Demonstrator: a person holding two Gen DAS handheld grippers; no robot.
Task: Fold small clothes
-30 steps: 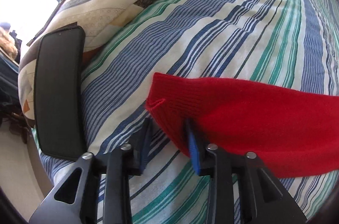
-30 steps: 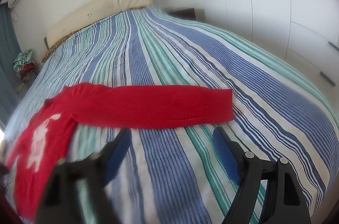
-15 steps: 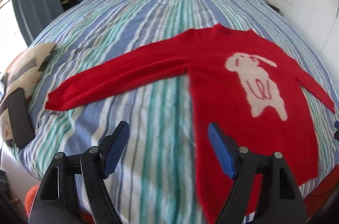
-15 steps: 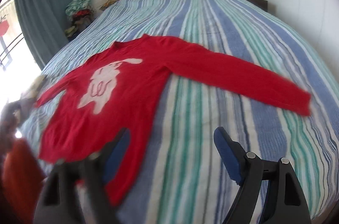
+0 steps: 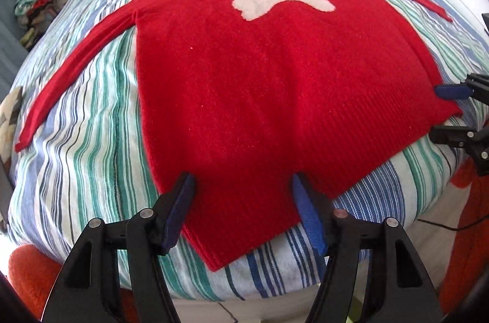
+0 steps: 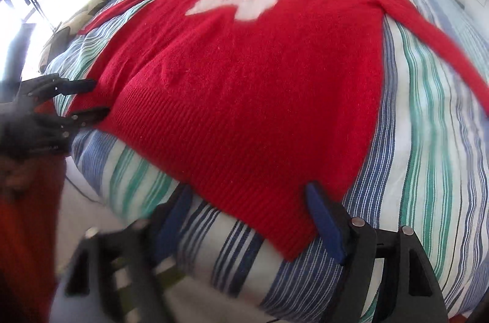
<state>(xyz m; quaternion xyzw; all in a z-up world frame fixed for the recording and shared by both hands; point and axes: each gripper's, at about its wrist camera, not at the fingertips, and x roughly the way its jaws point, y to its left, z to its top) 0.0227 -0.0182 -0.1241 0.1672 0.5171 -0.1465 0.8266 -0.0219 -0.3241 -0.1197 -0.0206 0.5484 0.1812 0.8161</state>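
We are seeing a red sweater (image 5: 259, 84) with a white animal figure lying flat on the striped bed (image 5: 91, 170), filling the middle of both frames, sleeves spread outward. Our left gripper (image 5: 241, 194) and right gripper (image 6: 247, 209) are closing, jaws wide, gripping nothing, over its lower hem corners.

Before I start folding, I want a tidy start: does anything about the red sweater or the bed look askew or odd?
Nothing is damaged. The red sweater lies flat, face up, on the striped bedspread, sleeves spread. One oddity: it lies at a slant, so one hem corner hangs over the bed's near edge.
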